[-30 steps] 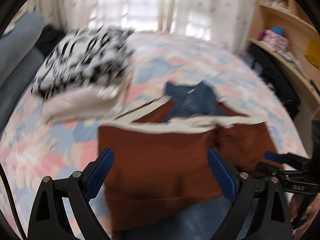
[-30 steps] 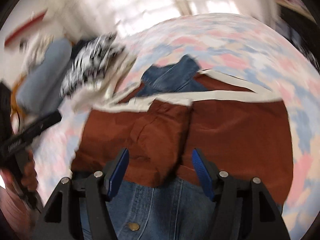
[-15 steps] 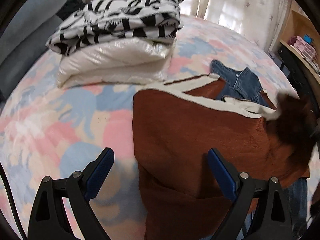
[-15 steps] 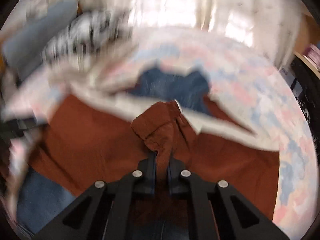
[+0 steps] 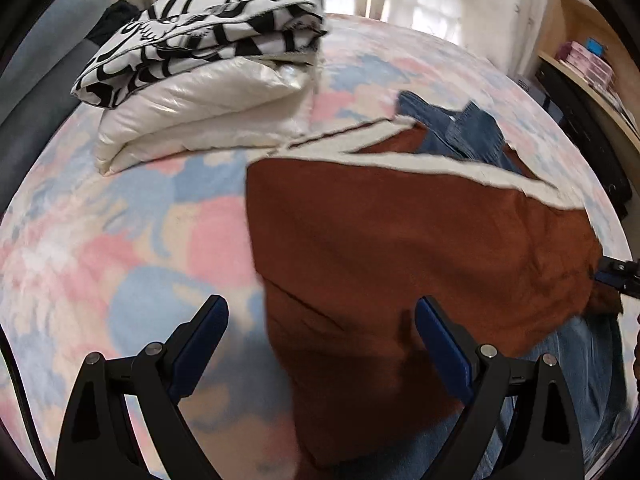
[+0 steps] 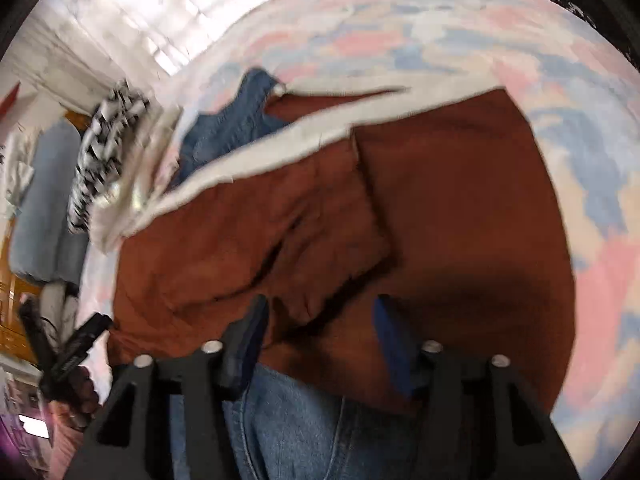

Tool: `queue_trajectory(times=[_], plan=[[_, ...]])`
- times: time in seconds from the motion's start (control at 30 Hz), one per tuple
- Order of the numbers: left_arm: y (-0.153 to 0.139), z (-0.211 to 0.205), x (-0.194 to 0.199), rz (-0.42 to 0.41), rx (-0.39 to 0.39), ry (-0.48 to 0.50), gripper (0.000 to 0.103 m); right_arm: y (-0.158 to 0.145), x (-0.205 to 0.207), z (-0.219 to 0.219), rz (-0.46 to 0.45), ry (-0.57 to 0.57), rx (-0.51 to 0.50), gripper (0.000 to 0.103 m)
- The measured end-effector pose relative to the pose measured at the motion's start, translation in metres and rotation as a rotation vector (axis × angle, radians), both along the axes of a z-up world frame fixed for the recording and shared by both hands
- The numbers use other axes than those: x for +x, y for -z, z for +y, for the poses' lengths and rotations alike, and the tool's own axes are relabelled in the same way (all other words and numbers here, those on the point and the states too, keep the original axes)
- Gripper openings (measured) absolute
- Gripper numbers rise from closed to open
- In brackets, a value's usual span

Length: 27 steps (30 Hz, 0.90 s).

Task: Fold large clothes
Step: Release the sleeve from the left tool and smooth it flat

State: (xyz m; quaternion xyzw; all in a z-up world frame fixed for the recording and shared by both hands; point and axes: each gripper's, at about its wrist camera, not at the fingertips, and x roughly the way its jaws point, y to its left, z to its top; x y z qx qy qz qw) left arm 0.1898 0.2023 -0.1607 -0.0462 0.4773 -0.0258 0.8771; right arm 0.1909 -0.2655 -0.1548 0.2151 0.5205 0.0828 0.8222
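Across the whole frame in both wrist views is the bed [image 5: 120, 240], covered in a pink, blue and cream patterned sheet. Biggest thing on it is the rust-brown garment [image 5: 400, 248] with a cream trim along its far edge, lying flat from about the centre out toward 3 o'clock in the left wrist view, with a flap folded over on top in the right wrist view. It's lying on top of a denim garment [image 5: 468, 128], which pokes out at 1 o'clock and again at the near edge. Up at 11 o'clock sits a folded stack: black-and-white patterned cloth [image 5: 224, 24] on a shiny white padded piece [image 5: 200, 108].

Left gripper [image 5: 320, 344] hangs just over the rust garment's left edge, jaws spread wide, nothing pinched. Right gripper [image 6: 320, 320] has just been opening, jaws apart over the brown flap, pads not pressing on it. It's pretty blurry there though.
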Motion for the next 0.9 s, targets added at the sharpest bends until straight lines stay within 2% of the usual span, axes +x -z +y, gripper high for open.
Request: queue_trajectory(times=[0.13, 0.2, 0.43, 0.47, 0.5, 0.53, 0.57, 0.6, 0.63, 0.7, 0.73, 0.8, 0.83, 0.9], plan=[[0.003, 0.014, 0.031, 0.033, -0.040, -0.034, 0.093, -0.011, 0.019, -0.017, -0.006, 0.009, 0.102, 0.067], [0.010, 0.020, 0.046, 0.059, -0.049, -0.046, 0.093, -0.010, 0.033, -0.020, -0.003, 0.018, 0.113, 0.067], [0.038, 0.029, 0.092, 0.130, -0.080, -0.083, 0.093, 0.013, 0.087, -0.011, 0.072, -0.023, 0.166, 0.067], [0.041, 0.029, 0.095, 0.128, -0.085, -0.084, 0.089, 0.014, 0.090, -0.009, 0.073, -0.033, 0.163, 0.067], [0.042, 0.029, 0.098, 0.116, -0.081, -0.089, 0.072, 0.016, 0.094, -0.004, 0.071, -0.047, 0.152, 0.067], [0.042, 0.029, 0.101, 0.111, -0.074, -0.093, 0.043, 0.018, 0.097, 0.001, 0.067, -0.063, 0.132, 0.067], [0.043, 0.028, 0.103, 0.114, -0.060, -0.104, 0.031, 0.018, 0.099, 0.005, 0.054, -0.078, 0.116, 0.065], [0.042, 0.029, 0.104, 0.107, -0.030, -0.135, 0.011, 0.016, 0.099, 0.011, 0.021, -0.100, 0.073, 0.037], [0.040, 0.029, 0.103, 0.086, -0.019, -0.157, 0.008, 0.011, 0.098, 0.020, -0.014, -0.135, -0.001, 0.028], [0.030, 0.031, 0.096, -0.003, -0.014, -0.200, 0.004, -0.002, 0.093, 0.032, -0.115, -0.150, -0.086, 0.027], [0.026, 0.031, 0.091, -0.050, -0.004, -0.214, 0.003, -0.015, 0.084, 0.036, -0.215, -0.128, -0.115, 0.027], [0.023, 0.028, 0.085, -0.129, 0.032, -0.235, 0.003, -0.027, 0.077, 0.035, -0.316, -0.082, -0.149, 0.027], [0.025, 0.026, 0.085, -0.135, 0.044, -0.242, 0.003, -0.026, 0.077, 0.035, -0.338, -0.053, -0.173, 0.027], [0.038, 0.021, 0.089, -0.120, 0.092, -0.252, 0.003, -0.005, 0.090, 0.033, -0.264, -0.024, -0.201, 0.028]])
